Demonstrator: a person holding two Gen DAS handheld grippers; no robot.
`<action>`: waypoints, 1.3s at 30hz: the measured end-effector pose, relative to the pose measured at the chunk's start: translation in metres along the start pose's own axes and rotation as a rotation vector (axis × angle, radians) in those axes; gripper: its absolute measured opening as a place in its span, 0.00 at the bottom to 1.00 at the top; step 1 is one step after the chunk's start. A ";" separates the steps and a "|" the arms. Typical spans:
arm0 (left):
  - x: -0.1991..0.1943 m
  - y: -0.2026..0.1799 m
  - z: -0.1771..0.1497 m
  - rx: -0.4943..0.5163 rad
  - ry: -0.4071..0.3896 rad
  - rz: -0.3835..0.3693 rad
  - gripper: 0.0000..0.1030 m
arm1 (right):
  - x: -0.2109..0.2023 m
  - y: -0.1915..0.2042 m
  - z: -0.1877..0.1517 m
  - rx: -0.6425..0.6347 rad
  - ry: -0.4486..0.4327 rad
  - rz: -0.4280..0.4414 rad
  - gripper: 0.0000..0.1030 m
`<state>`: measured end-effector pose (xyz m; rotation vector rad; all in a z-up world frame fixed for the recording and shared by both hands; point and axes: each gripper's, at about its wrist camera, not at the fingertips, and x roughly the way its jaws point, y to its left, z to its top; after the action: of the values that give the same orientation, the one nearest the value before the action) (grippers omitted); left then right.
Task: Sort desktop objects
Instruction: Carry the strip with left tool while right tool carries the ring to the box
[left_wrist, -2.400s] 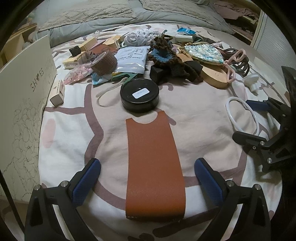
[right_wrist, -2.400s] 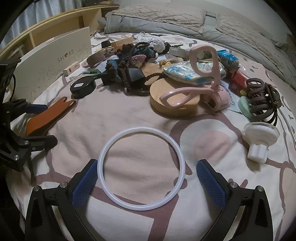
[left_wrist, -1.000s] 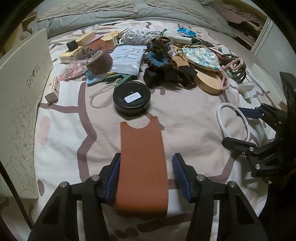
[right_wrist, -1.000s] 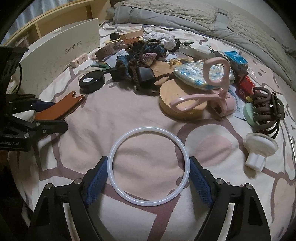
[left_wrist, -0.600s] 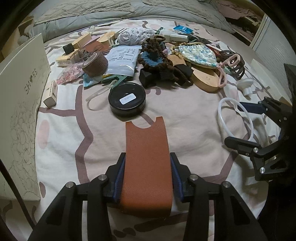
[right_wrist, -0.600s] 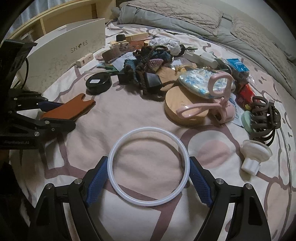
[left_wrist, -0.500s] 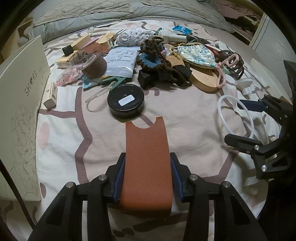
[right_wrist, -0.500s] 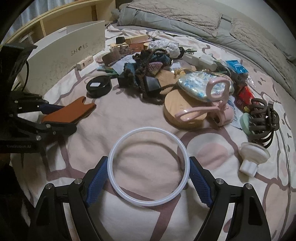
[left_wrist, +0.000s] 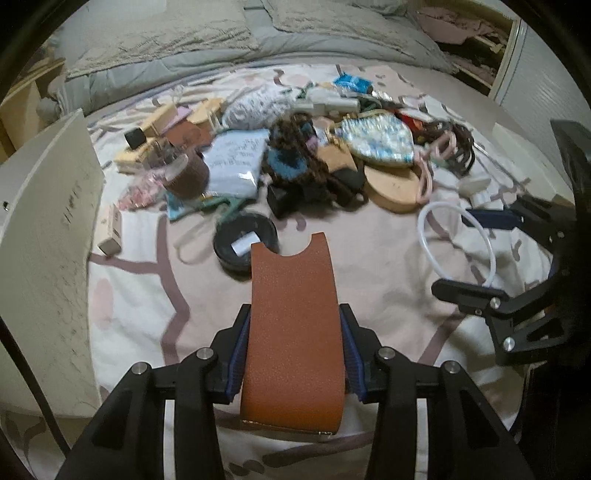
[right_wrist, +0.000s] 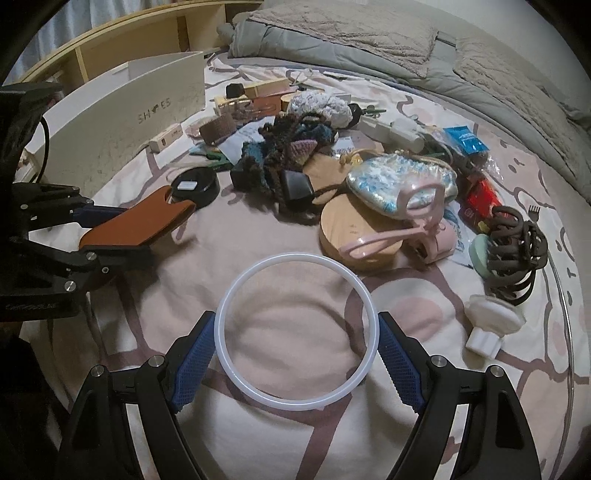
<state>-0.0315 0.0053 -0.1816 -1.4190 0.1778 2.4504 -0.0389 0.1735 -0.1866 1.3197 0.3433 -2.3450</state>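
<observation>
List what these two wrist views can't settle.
- Left wrist: near end of brown leather sleeve runs under left gripper; part of black tin sits behind the sleeve's far end.
- Right wrist: print on red packet too small.
- Both: inside of white shoe box hidden by its wall.

Home bedroom: patterned bedsheet (right_wrist: 295, 325) as work surface, grey quilted duvet (right_wrist: 369, 40) bunched behind, wooden shelving (right_wrist: 122, 44) alongside, white shoe box (right_wrist: 122, 122) on bed.
</observation>
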 end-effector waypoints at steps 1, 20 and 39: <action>-0.004 0.002 0.003 -0.008 -0.015 0.003 0.43 | -0.001 0.000 0.002 0.001 -0.005 -0.001 0.82; -0.057 0.031 0.045 -0.113 -0.212 0.064 0.43 | -0.040 -0.006 0.052 0.038 -0.147 -0.020 0.82; -0.093 0.053 0.058 -0.181 -0.324 0.132 0.43 | -0.082 0.000 0.096 0.042 -0.268 -0.006 0.82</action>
<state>-0.0524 -0.0482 -0.0745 -1.0814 -0.0242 2.8246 -0.0735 0.1538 -0.0670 1.0050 0.2155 -2.5061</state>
